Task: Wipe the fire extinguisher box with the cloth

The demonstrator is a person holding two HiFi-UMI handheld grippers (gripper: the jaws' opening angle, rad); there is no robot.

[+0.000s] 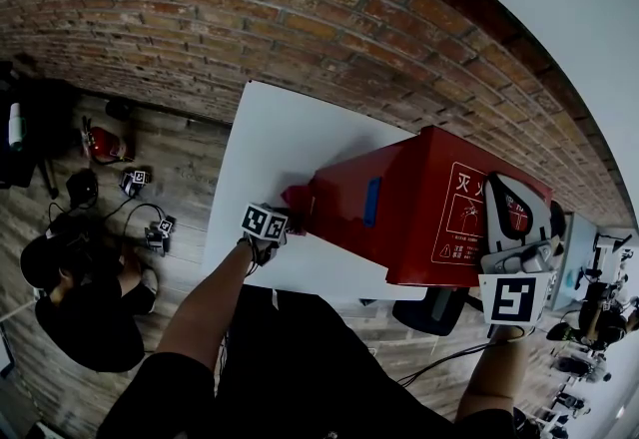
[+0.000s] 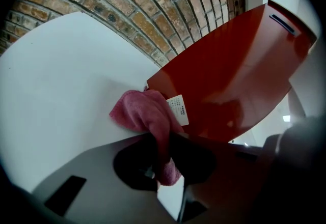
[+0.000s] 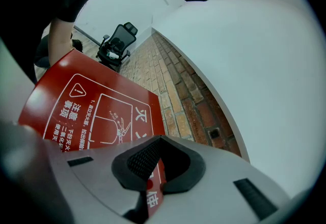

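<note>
- The left gripper [image 2: 163, 156] has its jaws pinched on a soft, fuzzy pink cloth [image 2: 140, 112], bunched against the end of the fire extinguisher box [image 1: 419, 203] — placed to rub it, I judge.
- The right gripper [image 3: 153, 169] has its jaws pressed onto the box's thin printed edge, likely steadying it.
- The box, glossy red and flat-sided, lies on the white tabletop [image 1: 280, 123].

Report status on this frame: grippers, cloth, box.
Left gripper shut on pink cloth, cloth at red box corner. Right gripper shut, at the box's printed face. Nothing seen blocking the wipe.
</note>
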